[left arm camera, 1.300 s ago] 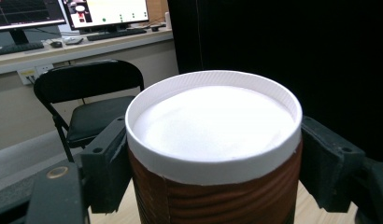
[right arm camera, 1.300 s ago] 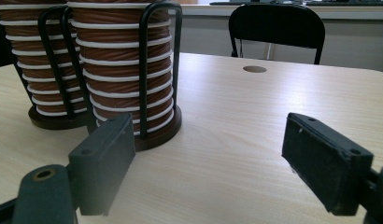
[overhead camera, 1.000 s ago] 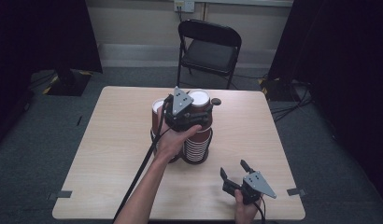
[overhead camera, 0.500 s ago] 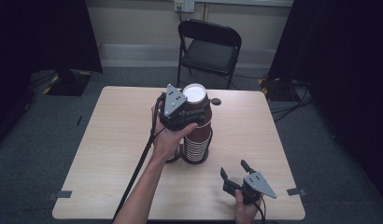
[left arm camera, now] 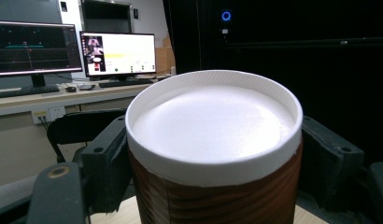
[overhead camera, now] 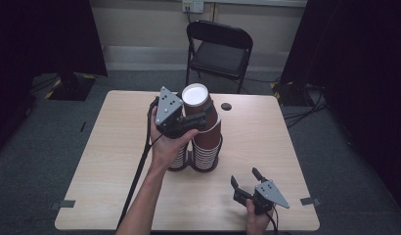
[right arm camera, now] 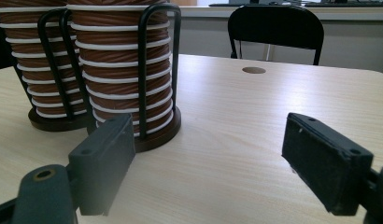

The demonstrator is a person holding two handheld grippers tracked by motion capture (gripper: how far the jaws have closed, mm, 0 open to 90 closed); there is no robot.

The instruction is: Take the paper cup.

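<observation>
Left hand-held gripper (overhead camera: 204, 119): closed on a brown paper cup (overhead camera: 201, 117), one jaw on each side of the cup wall just below the rim; in the left gripper view the jaws press on the cup (left arm camera: 213, 140) from both sides.
Brown paper cup: held upside down, its white base up, tilted a little, above the right-hand stack in the cup holder (overhead camera: 204, 164).
Cup stacks: two stacks of brown ribbed cups with white rims stand side by side in a black wire holder with round dark bases; the right gripper view shows the nearer stack (right arm camera: 122, 70) and the farther stack (right arm camera: 26, 60) behind its wire loops.
Right hand-held gripper (overhead camera: 245, 177): jaws apart with nothing between them, low over the near right part of the surface (overhead camera: 267, 132), well apart from the holder; its own view shows bare wood between the pads (right arm camera: 327, 168).
Surface: light wood with a small round hole (overhead camera: 226, 106) near the far edge.
Beyond the surface: a black folding chair (overhead camera: 219, 49).
</observation>
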